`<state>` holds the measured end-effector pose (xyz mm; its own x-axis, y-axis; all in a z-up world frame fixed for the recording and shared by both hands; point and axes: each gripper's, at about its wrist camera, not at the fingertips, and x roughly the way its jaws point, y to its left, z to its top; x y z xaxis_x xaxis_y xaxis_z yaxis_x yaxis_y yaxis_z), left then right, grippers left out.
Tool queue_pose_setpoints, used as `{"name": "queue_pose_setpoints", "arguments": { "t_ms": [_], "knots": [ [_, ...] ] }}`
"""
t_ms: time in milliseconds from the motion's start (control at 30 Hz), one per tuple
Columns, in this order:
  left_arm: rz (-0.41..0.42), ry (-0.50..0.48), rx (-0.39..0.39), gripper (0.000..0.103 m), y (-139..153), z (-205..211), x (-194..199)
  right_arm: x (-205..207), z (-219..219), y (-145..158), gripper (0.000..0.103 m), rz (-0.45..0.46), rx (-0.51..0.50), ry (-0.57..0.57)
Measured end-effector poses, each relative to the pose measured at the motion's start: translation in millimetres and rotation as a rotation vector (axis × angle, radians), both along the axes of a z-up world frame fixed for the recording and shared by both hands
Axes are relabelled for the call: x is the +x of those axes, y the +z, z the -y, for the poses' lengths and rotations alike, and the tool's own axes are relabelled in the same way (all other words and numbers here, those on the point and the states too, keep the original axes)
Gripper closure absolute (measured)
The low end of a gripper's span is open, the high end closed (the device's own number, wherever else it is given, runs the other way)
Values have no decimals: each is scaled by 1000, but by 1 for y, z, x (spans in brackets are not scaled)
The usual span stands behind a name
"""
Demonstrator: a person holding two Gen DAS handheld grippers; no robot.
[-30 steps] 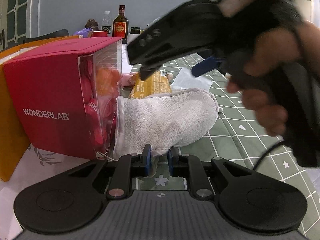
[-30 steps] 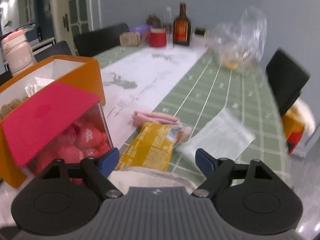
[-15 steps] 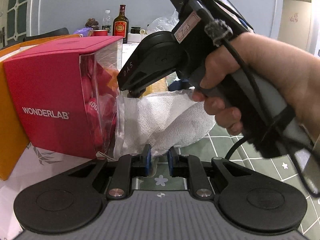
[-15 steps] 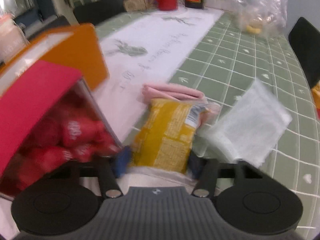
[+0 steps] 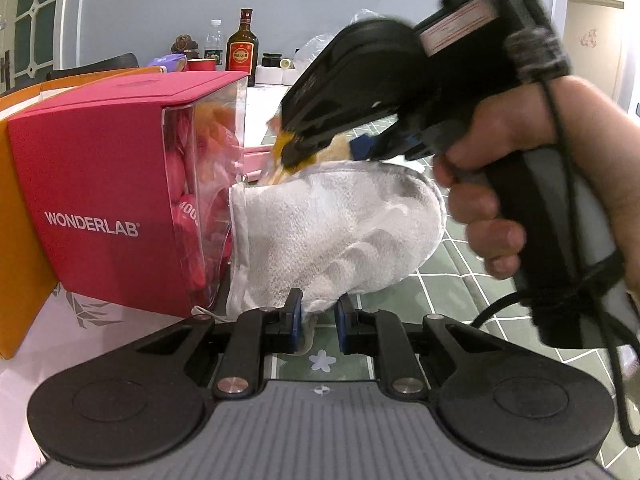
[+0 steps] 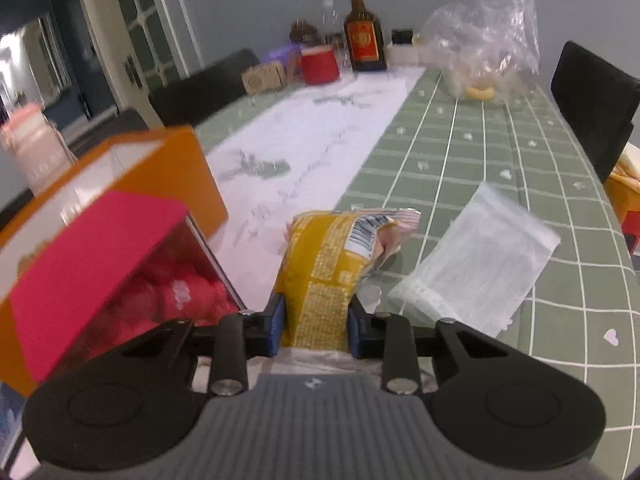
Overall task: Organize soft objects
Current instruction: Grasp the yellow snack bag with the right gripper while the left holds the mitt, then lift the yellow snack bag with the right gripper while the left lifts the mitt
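Far left on the table (image 6: 460, 168), the orange box (image 6: 188, 168) and the red WONDERLAB box (image 5: 100, 184) sit touching, red pouches visible through the clear end. Just right of that, the white terry pouch (image 5: 340, 232) lies against the red box; your left gripper (image 5: 318, 322) has its jaws nearly closed, pinching the pouch's near hem. Next over, your right gripper (image 6: 316, 326) has just been closing and now squeezes the yellow snack packet (image 6: 324, 272), which looks lifted at its near end above the pouch. Further right, a white mesh bag (image 6: 480, 272) lies flat on the green cloth, untouched; something pink sits behind the packet, mostly hidden. Progress, my read: early to midway. Packet grabbed but not stowed; mesh bag and pink item remain. Whether the pouch mouth is open, can't tell.
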<state>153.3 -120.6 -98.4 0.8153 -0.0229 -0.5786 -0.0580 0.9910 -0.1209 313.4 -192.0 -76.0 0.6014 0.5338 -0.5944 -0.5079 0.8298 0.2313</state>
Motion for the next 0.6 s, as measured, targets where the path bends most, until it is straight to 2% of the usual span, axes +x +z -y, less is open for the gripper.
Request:
{"name": "queue_pose_setpoints", "arguments": {
  "t_ms": [133,267,333,500,600],
  "knots": [
    [0,0,2,84,0,-1,0,-17,19,16,73,120,90,-71],
    [0,0,1,84,1,-3,0,-31,49,30,73,160,264,-137],
    [0,0,-2,84,1,-4,-1,-39,61,37,73,171,307,-157],
    [-2,-1,8,84,2,-3,0,-76,93,51,73,197,345,-172],
    [-2,-1,10,84,2,-2,0,-97,109,55,73,183,288,-182]
  ]
}}
